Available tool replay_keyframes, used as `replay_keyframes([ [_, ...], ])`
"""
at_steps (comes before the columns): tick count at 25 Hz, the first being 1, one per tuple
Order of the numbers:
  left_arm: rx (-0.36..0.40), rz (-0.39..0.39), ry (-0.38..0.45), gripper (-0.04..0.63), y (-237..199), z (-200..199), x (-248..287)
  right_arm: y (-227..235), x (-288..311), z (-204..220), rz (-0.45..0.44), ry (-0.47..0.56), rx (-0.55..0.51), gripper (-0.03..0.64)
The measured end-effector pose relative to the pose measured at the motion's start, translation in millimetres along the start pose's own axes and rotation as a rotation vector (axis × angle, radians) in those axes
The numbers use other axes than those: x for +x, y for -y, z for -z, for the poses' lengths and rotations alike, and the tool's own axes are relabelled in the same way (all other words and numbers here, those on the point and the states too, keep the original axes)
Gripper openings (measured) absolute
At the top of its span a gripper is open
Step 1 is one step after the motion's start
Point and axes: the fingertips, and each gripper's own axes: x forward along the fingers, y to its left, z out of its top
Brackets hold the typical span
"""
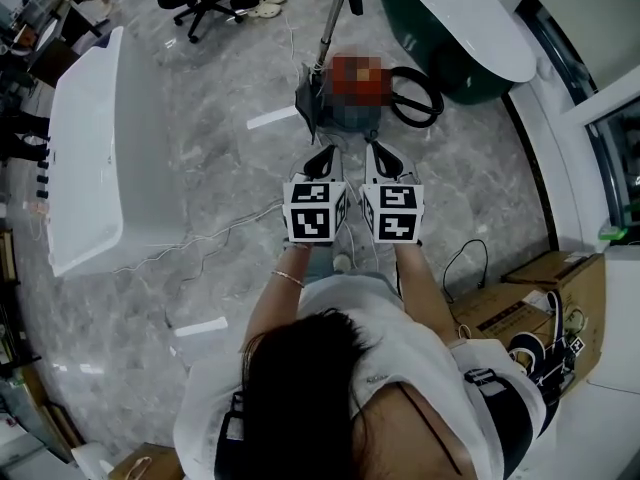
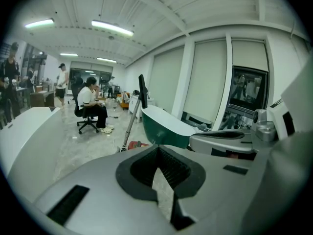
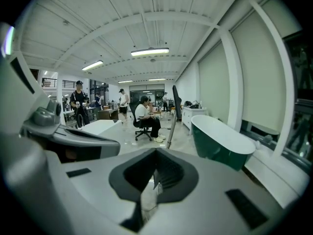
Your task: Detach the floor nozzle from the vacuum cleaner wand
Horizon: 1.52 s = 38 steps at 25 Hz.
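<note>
Nozzle (image 1: 308,98) lies on the grey marble floor (image 1: 200,98) at 12 o'clock from the two grippers, well apart from them, with the wand (image 1: 328,30) rising from it toward 12 o'clock, tilted. A black hose (image 1: 415,96) loops just beside it at 3 o'clock; how nozzle and wand join is too small to tell. The left gripper (image 1: 322,158) and right gripper (image 1: 383,158) are held side by side, near each other, both pointing at the vacuum and slightly downward. In the left gripper view the jaws are together with nothing between them (image 2: 157,150), and the wand (image 2: 131,126) stands far ahead. In the right gripper view the jaws are likewise together and empty (image 3: 156,153), the wand (image 3: 171,129) again far ahead. A green tub (image 1: 460,28) sits at 1 o'clock from the grippers and a white tub (image 1: 90,148) at 9 o'clock. A seated person (image 3: 145,112) on an office chair is beyond the vacuum at 11 o'clock. Cardboard boxes (image 1: 555,273) stand at 4 o'clock, by the wall.
</note>
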Motion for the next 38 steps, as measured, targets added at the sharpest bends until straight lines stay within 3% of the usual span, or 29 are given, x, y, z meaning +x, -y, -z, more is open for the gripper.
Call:
replay_keyframes([
  [18, -0.040, 0.042, -0.003, 0.002, -39, -31, 65, 11, 76, -18, 0.021, -0.055, -0.030, 0.012],
  [30, -0.084, 0.086, -0.011, 0.002, -94, -66, 114, 2, 142, -44, 0.032, -0.102, -0.043, 0.012],
  [38, -0.022, 0.128, -0.002, 0.002, -113, -100, 143, 13, 179, -75, 0.086, -0.092, -0.024, 0.012],
])
